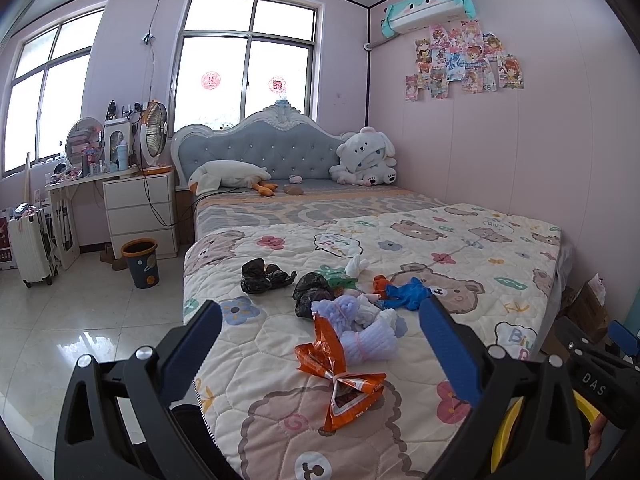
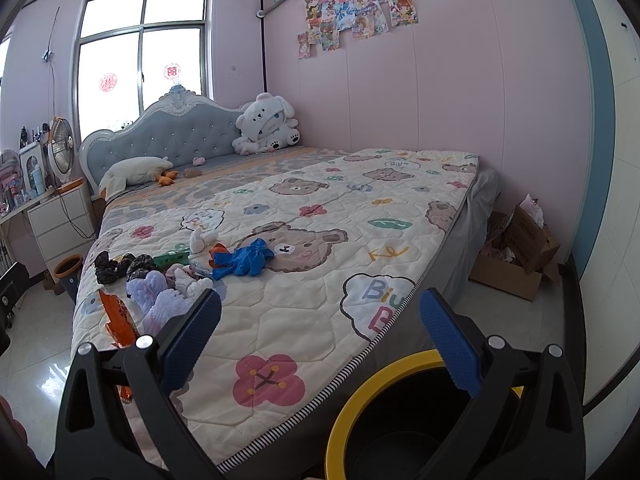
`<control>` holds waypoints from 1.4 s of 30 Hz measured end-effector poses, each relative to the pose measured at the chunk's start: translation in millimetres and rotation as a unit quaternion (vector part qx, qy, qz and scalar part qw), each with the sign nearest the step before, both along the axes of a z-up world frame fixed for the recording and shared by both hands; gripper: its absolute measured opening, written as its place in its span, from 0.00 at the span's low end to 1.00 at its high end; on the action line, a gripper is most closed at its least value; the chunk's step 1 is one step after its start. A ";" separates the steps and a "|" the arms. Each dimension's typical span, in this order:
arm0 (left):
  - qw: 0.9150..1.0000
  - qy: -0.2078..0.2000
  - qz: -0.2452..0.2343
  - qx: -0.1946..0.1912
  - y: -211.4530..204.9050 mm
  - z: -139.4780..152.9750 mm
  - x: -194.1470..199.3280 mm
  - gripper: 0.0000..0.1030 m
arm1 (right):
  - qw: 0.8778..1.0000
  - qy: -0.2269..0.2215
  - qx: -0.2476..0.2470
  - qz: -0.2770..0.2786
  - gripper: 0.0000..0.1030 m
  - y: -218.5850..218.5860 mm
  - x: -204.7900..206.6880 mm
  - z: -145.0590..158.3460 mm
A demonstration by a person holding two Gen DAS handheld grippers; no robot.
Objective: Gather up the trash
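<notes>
While both the left gripper (image 1: 320,344) and right gripper (image 2: 320,336) are held wide and empty, an orange wrapper (image 1: 340,376) is seen nearest on the quilt (image 1: 500,248), then black bags (image 1: 264,276); farther off, a bin (image 1: 141,262) is stood on the tiled floor (image 1: 80,320).

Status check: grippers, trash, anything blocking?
Left gripper open, empty, orange wrapper between its fingers' line. Right gripper open, empty, above yellow-rimmed bin. Trash pile on quilt, nothing blocking.
</notes>
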State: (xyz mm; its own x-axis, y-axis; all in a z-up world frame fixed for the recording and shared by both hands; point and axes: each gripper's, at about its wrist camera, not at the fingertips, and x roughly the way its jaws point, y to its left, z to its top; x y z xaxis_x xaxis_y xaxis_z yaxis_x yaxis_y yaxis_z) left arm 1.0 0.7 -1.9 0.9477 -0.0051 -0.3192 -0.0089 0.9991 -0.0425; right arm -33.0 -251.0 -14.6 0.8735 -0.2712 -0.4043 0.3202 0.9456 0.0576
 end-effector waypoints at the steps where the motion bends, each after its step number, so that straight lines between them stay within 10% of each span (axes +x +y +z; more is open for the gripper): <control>1: 1.000 -0.001 0.000 -0.001 0.1 0.0 -0.1 0.92 | 1.000 0.000 0.000 0.000 0.93 0.9 0.0 -0.4; 42: 1.000 0.002 -0.001 0.000 -4.6 -2.6 -2.3 0.92 | 1.000 0.001 0.002 0.000 0.93 0.4 0.5 -0.1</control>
State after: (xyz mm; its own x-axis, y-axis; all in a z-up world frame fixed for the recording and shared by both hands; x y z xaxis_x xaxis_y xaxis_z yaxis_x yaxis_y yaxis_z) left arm -1.3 -3.9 -4.5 0.9467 -0.0075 -0.3220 -0.0068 0.9990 -0.0431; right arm -32.5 -250.6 -14.7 0.8729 -0.2701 -0.4064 0.3205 0.9453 0.0600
